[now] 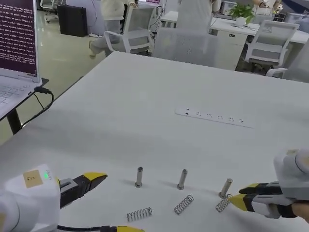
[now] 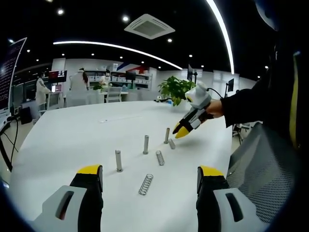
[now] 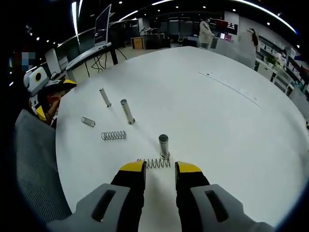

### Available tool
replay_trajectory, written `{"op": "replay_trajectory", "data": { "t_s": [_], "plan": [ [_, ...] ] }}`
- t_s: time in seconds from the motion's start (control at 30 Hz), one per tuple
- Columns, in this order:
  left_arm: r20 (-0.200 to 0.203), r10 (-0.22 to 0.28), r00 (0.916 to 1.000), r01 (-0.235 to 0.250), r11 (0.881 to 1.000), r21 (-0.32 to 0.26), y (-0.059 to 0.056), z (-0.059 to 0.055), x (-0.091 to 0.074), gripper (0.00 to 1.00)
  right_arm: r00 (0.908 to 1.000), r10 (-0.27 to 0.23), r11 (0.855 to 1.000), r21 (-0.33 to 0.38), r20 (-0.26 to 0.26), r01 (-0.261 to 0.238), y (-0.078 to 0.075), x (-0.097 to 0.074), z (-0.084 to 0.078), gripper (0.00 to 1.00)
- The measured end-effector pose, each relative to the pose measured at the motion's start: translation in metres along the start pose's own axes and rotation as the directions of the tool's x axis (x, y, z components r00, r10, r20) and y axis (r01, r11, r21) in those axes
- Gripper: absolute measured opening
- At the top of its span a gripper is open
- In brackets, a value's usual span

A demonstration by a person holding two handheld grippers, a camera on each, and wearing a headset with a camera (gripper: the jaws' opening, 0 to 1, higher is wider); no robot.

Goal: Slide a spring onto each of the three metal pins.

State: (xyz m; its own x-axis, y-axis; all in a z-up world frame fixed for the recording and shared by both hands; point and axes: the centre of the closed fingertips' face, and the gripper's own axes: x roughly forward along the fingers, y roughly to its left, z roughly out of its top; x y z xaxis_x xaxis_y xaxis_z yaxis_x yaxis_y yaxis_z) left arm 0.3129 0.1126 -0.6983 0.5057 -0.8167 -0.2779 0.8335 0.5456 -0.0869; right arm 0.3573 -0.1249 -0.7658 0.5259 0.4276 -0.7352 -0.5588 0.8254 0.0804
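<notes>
**THREE LENSES, ONE ROW OF PINS**

The head view looked forward and down from above and behind both grippers, the table [image 1: 145,106] stretching away. The left gripper [image 2: 149,170] view sat low, aimed along its own jaws across the three pins [image 2: 145,144], with the right gripper [image 2: 181,131] facing it from beyond them. The right gripper view rode higher, tilted down, the nearest pin just ahead of its tips. All three shared the pins and springs [image 1: 184,204].
</notes>
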Motion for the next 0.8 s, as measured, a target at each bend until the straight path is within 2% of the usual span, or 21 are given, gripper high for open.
{"op": "replay_trajectory", "data": {
  "t_s": [0.07,0.13,0.27,0.43,0.53,0.8],
  "plan": [
    [-0.001,0.002,1.0000,-0.002,1.000,-0.002,0.000,0.000,0.000,0.77,1.0000,0.005,1.000,-0.005,-0.006,-0.005,0.001,0.001,0.000,0.23],
    [-0.001,0.003,1.0000,-0.003,1.000,-0.001,0.001,0.000,0.000,0.77,0.9991,0.042,0.999,0.020,-0.004,-0.041,0.004,0.004,0.001,0.24],
    [-0.003,0.005,1.0000,-0.005,1.000,-0.001,0.001,-0.001,0.000,0.77,0.9974,0.069,0.997,0.033,-0.019,-0.069,0.007,0.009,-0.002,0.28],
    [-0.006,0.005,1.0000,-0.006,1.000,-0.003,0.002,-0.002,0.000,0.77,0.9964,0.069,0.997,0.032,-0.049,-0.068,0.006,0.014,-0.008,0.29],
    [-0.005,0.005,1.0000,-0.005,1.000,-0.002,0.002,-0.002,0.000,0.77,0.9951,0.086,0.996,0.037,-0.050,-0.084,0.010,0.014,-0.010,0.28],
    [-0.004,0.001,1.0000,-0.001,1.000,-0.001,0.001,-0.001,0.000,0.77,0.9943,0.090,0.995,0.050,-0.058,-0.087,0.015,0.009,-0.018,0.25]
  ]
}}
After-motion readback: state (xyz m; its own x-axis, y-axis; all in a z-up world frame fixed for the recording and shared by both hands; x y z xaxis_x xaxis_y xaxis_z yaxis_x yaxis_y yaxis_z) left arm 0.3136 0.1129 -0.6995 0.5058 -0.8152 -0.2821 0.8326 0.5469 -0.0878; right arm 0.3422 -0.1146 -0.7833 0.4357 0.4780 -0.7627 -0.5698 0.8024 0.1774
